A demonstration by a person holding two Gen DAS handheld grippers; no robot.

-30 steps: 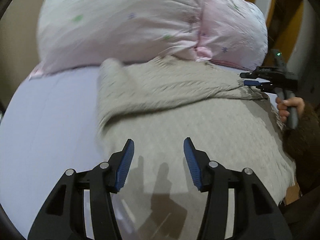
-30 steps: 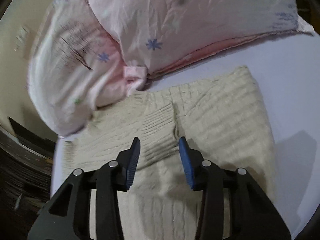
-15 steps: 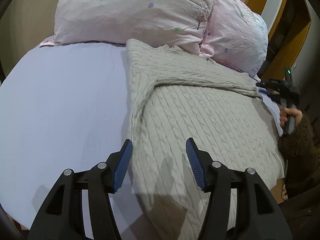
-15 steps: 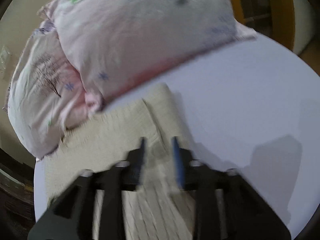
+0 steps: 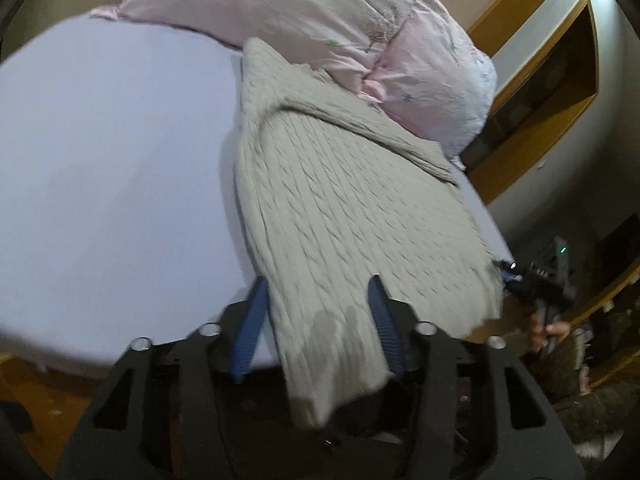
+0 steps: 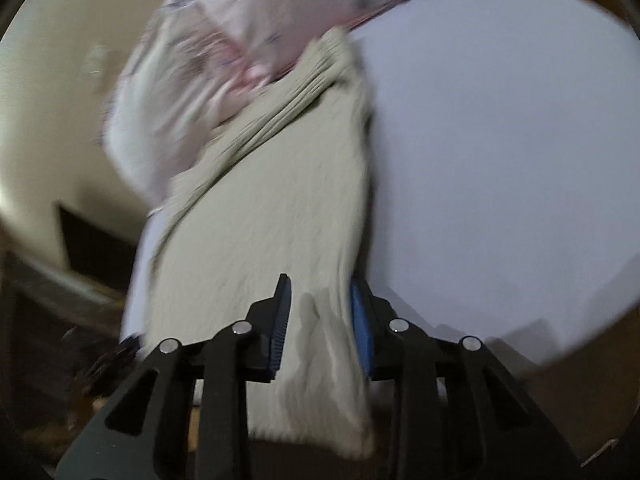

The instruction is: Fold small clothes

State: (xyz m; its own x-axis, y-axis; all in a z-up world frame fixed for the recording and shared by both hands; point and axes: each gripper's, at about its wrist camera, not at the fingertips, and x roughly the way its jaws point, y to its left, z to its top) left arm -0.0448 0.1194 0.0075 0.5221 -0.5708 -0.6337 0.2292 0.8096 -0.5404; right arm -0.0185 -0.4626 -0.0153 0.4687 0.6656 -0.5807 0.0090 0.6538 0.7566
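We start with the bed [image 5: 112, 152] — its lavender sheet fills most of both views, with the pink pillows [image 5: 320, 28] piled along its far edge. Across it lies the beige cable-knit sweater [image 5: 352, 208], sleeve folded over its upper part near the pillows, hem now hanging off the near edge of the bed.

That is the change. Half a second ago we were above the sweater's middle and side; now both tools have dropped back to the near edge and the hem runs right into them. We read this as lining up for the bottom-to-top fold.

The left gripper [image 5: 318, 326] has its blue pads spread wide with the hem's left corner lying between them — not pinched, as far as we can see. The right gripper [image 6: 320, 328] also shows a gap, narrower, with cloth bunched between its pads; the view is blurred, so we cannot tell whether it presses the knit. In the left view it sits at the hem's other corner.

Compared with a second back, the pillows look farther off and the floor shows below the bed.
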